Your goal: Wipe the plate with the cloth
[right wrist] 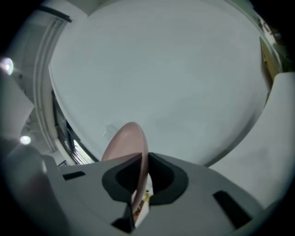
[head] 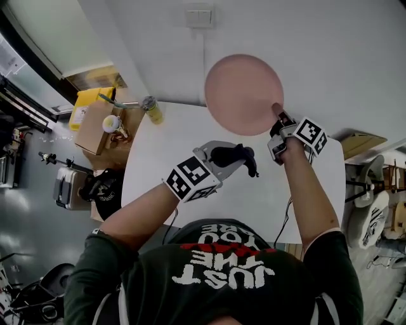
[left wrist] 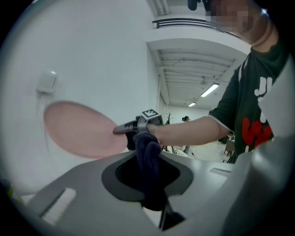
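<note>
1. Head view. Shows pink plate [head: 243,94] held up off white desk [head: 165,171], near-right rim clamped in jaws of right gripper [head: 278,118].
   - Shows left gripper [head: 223,160] lower and to the left, jaws closed on dark cloth [head: 240,154], bunched at the tips.
   - Puts cloth near plate's lower edge, not touching it.
   - Takes in bottle [head: 152,109] at desk's far left corner, cardboard box [head: 95,127] beside it, yellow box [head: 85,105] just beyond, wall switch [head: 198,17] above plate.
2. Left gripper view. Looks along jaws pressed together on cloth, a dark wad standing up between them.
   - Finds plate ahead and to the left, face turned this way, in front of wall [left wrist: 92,55].
   - Catches right gripper pinching plate's right rim, with forearm [left wrist: 193,131] running off to the right.
3. Right gripper view. Sees plate nearly edge-on, rim nipped tight between both jaws, rest of it rising up and slightly left against pale wall.
</note>
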